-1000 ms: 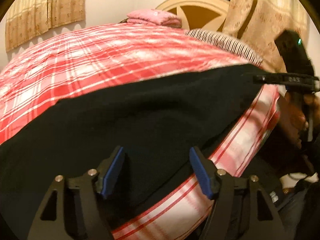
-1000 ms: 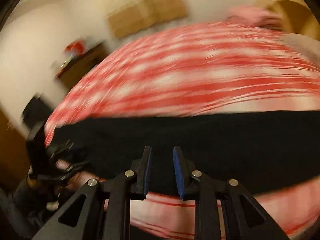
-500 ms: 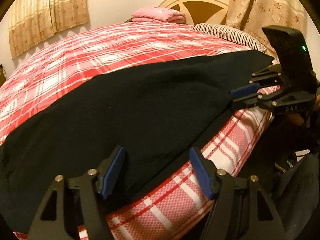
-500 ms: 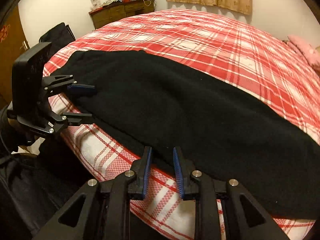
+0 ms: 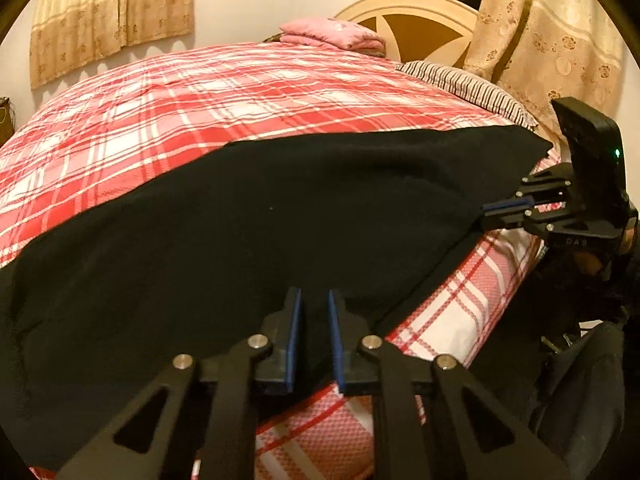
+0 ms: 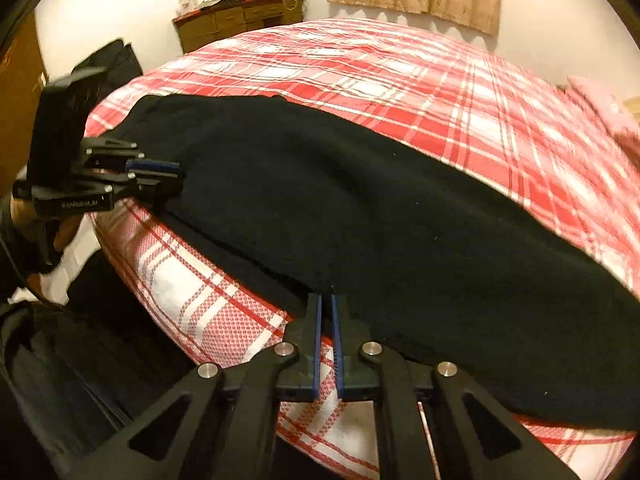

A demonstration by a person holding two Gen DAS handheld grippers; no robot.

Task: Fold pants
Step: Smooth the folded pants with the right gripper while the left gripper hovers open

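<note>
Left wrist view: both tongs take the near edge of the pants [image 5: 280, 220] on the bed [image 5: 240, 92].
Right tongs [image 6: 326, 300] are clenched on the fabric; left tongs [image 5: 314, 296] are closing around it. Next, likely, lift together and fold toward the far side.

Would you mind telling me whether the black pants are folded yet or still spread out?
Spread out. The black pants lie flat in one long strip along the near edge of the plaid bed; no part is turned over itself.

"DAS" on right hand-held gripper [image 5: 506, 210], other label illegible
</note>
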